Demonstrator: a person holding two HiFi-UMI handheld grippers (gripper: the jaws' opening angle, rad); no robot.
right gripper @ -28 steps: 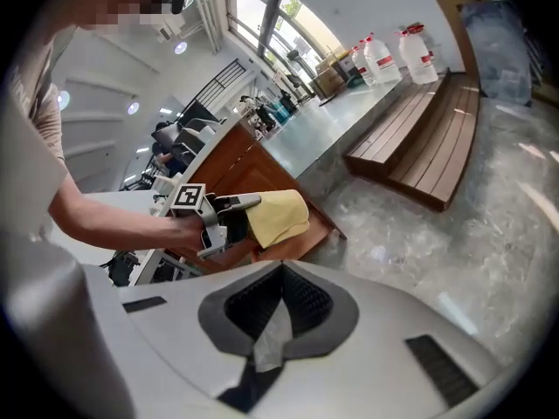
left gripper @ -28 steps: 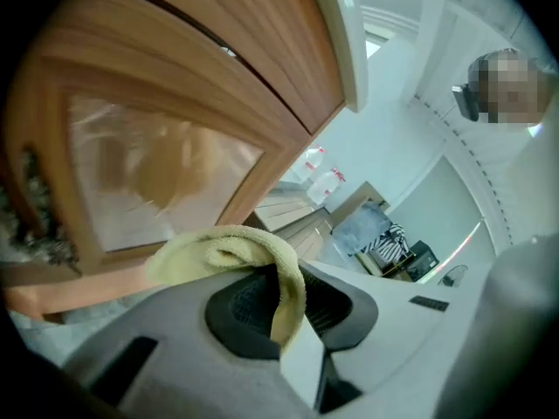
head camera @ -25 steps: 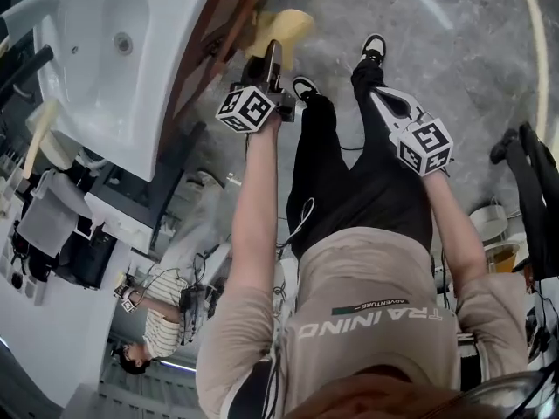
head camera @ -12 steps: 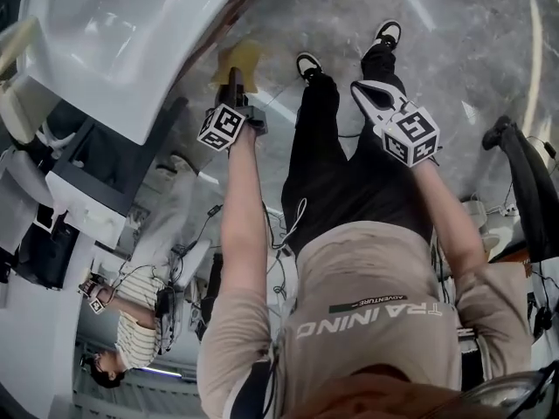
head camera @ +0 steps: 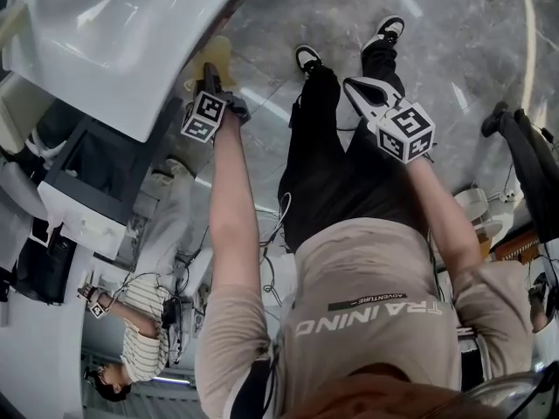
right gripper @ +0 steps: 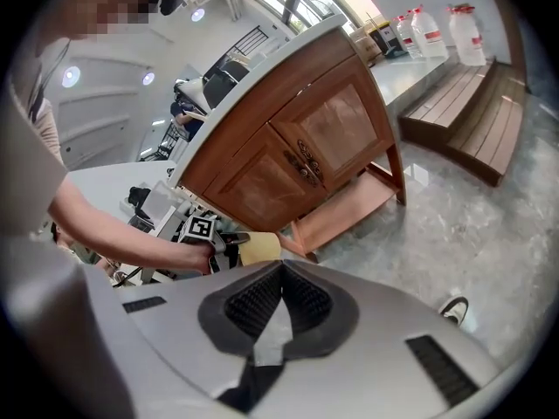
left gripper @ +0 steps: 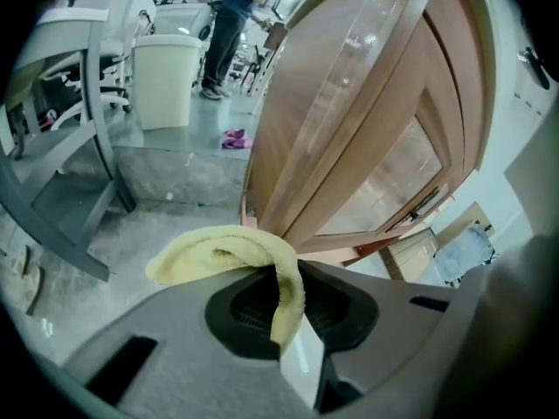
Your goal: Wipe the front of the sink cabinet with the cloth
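Shifted since a second ago: left gripper (head camera: 210, 77) and cloth (head camera: 215, 52) are carried leftward along the sink cabinet (head camera: 234, 5), while the right gripper (head camera: 356, 89) is moved only slightly. Left gripper (left gripper: 293, 337): jaws are pressed together on a narrow fold of the yellow cloth (left gripper: 223, 251), the remainder being bunched ahead and to one side of the tips. Right gripper (right gripper: 278, 291): jaws are pressed together with nothing between them, and it is held well apart from the cabinet, over the stone floor (head camera: 463, 24). Cloth (right gripper: 259, 247): it is located low, just beside the bottom corner of the wooden cabinet front (right gripper: 297, 147), under the white sink (head camera: 113, 42); contact with the wood (left gripper: 349, 103) cannot be confirmed. Risks noted, as judgement: the cloth is gripped by a thin fold only, so it could be pulled free if snagged on the lower rail or corner; because the bunch is offset, the hard jaw tips could be dragged across the varnish; at this height the floor could be wiped instead of the panels, and the upper door faces left undone.
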